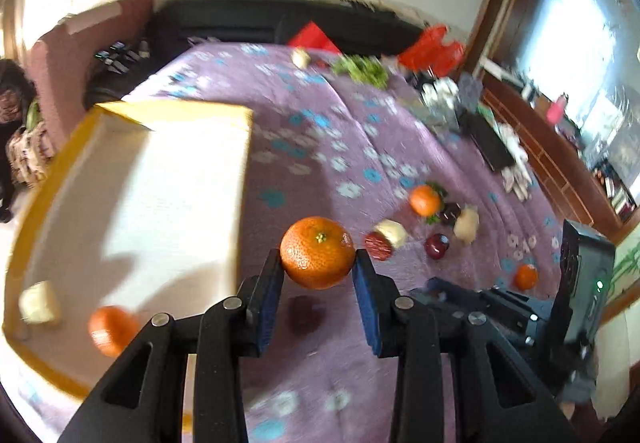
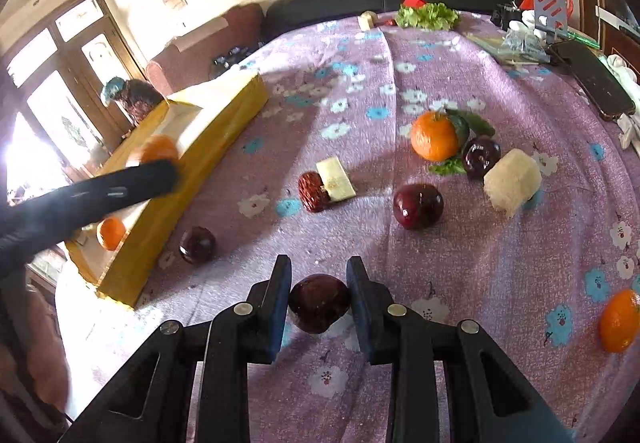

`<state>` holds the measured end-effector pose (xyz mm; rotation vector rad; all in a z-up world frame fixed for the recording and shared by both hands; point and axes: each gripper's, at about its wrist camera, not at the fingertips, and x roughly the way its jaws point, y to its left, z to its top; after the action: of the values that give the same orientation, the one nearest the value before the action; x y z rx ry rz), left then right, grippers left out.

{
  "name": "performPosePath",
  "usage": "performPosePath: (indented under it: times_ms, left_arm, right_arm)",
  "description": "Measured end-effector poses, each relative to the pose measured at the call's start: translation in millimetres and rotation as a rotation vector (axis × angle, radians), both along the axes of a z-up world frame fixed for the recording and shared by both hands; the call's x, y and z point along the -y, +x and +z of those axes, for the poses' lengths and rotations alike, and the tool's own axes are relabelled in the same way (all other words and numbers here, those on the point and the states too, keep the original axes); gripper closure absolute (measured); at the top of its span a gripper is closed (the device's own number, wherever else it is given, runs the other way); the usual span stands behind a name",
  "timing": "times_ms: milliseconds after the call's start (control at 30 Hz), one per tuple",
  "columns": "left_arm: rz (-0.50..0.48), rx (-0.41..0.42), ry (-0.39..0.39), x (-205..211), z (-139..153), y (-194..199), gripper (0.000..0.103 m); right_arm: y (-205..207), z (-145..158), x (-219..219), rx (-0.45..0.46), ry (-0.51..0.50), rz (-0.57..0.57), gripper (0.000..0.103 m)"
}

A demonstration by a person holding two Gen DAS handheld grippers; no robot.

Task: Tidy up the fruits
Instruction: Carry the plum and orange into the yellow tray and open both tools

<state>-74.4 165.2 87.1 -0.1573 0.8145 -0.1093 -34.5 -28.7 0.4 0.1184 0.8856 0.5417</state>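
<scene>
The yellow-sided box (image 1: pixel 132 203) fills the left of the left wrist view, its white floor open to above. Inside it, near the close end, lie one pale cube-shaped piece (image 1: pixel 39 302) and one orange in the box (image 1: pixel 110 329), blurred.

At centre, the left gripper (image 1: pixel 318 263) holds a held orange (image 1: pixel 318 253) clamped between its blue pads, stem scar facing up, clear of the purple flowered cloth (image 1: pixel 320 147). This fruit is round, so it has no long axis to line up. From the gripper the box lies at about nine to ten o'clock, just beside it; its long side runs from near to far. I judge the coming move to be a short swing leftward over the box wall, and the left hand is plainly the nearer one.

Further right, the right wrist view shows the right gripper (image 2: pixel 319 309) closed narrowly on a held dark red fruit (image 2: pixel 319 307), low over the cloth. From it the box sits at about ten o'clock, well apart.

Counted in the right wrist view: oranges, four: one held above the box, one inside it, one leafy orange (image 2: pixel 435 135) at one o'clock, one edge orange (image 2: pixel 619 321) at three o'clock. Round dark red fruits, four: the held one and three loose. One wrinkled red date (image 2: pixel 313 191). Pale pieces on the cloth near the fruit, two: a flat slab (image 2: pixel 335 179) and a chunk (image 2: pixel 512 179).
</scene>
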Motion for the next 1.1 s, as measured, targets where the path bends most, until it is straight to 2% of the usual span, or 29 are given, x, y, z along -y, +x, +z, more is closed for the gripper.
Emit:
performPosePath:
  times_ms: [133, 200, 367, 433, 500, 567, 700, 800, 867, 967, 1000, 1067, 1100]
  left_arm:
    - [0.087, 0.032, 0.039, -44.3, 16.6, -19.5, 0.069]
    - [0.135, 0.036, 0.058, -70.9, 22.6, -25.3, 0.069]
    - [0.233, 0.02, 0.06, -126.7, 26.6, -20.5, 0.068]
    - [0.261, -0.019, 0.04, -145.9, 14.8, -9.5, 0.068]
    - [0.287, -0.064, 0.014, -162.6, -2.5, 0.9, 0.068]
    - [0.302, -0.096, 0.01, -172.3, -15.8, 5.4, 0.068]
    - [0.306, -0.141, -0.028, -185.1, -36.5, 14.1, 0.068]
    - [0.319, -0.154, -0.048, -195.2, -42.2, 16.2, 0.068]
    - [0.33, -0.152, -0.06, -198.4, -43.1, 15.2, 0.066]
    - [0.333, -0.144, -0.083, -200.7, -41.4, 11.4, 0.058]
    - [0.326, -0.137, -0.089, -198.7, -38.7, 9.1, 0.055]
    - [0.331, -0.127, -0.073, -194.2, -32.9, 5.1, 0.042]
    - [0.34, -0.112, -0.059, -191.3, -27.8, 0.7, 0.04]
  right_arm:
    - [-10.5, 19.1, -5.9, 0.091, -0.021, -0.015, 0.071]
    - [-14.1, 35.7, -13.6, 0.105, 0.001, 0.013, 0.071]
    - [-14.1, 92.7, -61.0, 0.117, 0.086, 0.163, 0.071]
    - [-5.9, 103.4, -93.3, 0.059, 0.137, 0.257, 0.071]
    - [5.3, 97.7, -125.1, -0.023, 0.169, 0.324, 0.071]
    - [15.3, 82.8, -159.9, -0.082, 0.151, 0.369, 0.071]
    - [34.8, 41.5, -208.7, -0.178, 0.089, 0.363, 0.071]
    - [42.7, 22.2, -223.9, -0.204, 0.051, 0.35, 0.071]
    - [42.2, 19.5, -228.9, -0.19, 0.032, 0.354, 0.07]
    - [37.8, 19.5, -235.2, -0.166, 0.002, 0.348, 0.068]
    - [38.5, 20.3, -235.7, -0.167, 0.003, 0.349, 0.064]
    - [36.8, 25.2, -230.7, -0.159, 0.016, 0.349, 0.059]
    - [35.9, 30.6, -226.2, -0.149, 0.025, 0.343, 0.058]
